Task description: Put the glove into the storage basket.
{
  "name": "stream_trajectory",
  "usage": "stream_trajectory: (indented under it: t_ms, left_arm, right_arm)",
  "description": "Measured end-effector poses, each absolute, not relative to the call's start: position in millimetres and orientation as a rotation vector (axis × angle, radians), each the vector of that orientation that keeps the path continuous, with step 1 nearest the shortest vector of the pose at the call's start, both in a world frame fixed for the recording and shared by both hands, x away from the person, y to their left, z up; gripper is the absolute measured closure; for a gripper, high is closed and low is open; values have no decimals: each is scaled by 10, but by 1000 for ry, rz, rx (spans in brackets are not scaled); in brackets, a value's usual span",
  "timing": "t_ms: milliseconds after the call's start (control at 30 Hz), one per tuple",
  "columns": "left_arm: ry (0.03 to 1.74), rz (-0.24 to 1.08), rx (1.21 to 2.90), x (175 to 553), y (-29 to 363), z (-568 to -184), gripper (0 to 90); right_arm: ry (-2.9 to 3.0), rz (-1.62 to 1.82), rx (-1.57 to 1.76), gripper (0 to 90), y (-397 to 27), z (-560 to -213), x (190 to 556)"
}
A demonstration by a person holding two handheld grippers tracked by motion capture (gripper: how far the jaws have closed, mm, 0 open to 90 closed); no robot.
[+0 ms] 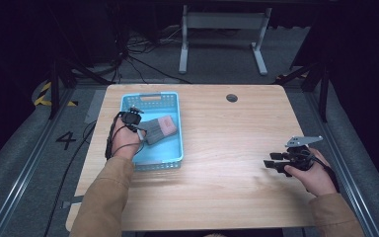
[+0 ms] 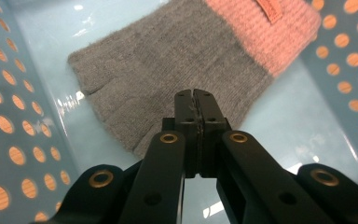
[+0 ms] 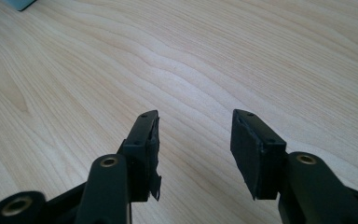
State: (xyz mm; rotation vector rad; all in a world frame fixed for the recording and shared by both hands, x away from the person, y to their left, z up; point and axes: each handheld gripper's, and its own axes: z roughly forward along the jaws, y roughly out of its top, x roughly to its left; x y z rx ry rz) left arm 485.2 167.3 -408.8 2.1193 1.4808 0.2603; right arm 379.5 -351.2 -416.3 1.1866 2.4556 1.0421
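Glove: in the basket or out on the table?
In. The glove lies flat on the blue basket floor, its perforated walls around it.

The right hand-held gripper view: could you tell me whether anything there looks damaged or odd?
Yes: on the right hand-held gripper, the pad lining of one finger looks frayed, with a ragged flap hanging at its lower edge; the other pad looks intact.

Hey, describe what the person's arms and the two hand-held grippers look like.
Both forearms wear tan sleeves. The left hand-held gripper is black, with a black cable looping beside the wrist. Its jaw links carry brass-coloured rivets. The right hand-held gripper is black too, with flat rectangular pads and a grey three-cornered plate on top.
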Motion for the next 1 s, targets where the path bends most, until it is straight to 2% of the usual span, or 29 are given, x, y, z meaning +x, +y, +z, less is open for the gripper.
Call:
stream_trajectory:
  t_ms: [333, 700, 1000]
  left_arm:
    - [1642, 208, 2075, 5022, 1720, -4307, 891]
    - [1607, 301, 2132, 5191, 1611, -4326, 892]
    - [1547, 324, 2114, 5279, 1576, -4307, 838]
  right_arm:
    - [2461, 1039, 1184, 526, -3507, -4167, 3778]
    - [2459, 1045, 1191, 519, -3541, -4183, 3751]
    - [2457, 1041, 1203, 518, -3589, -4200, 3744]
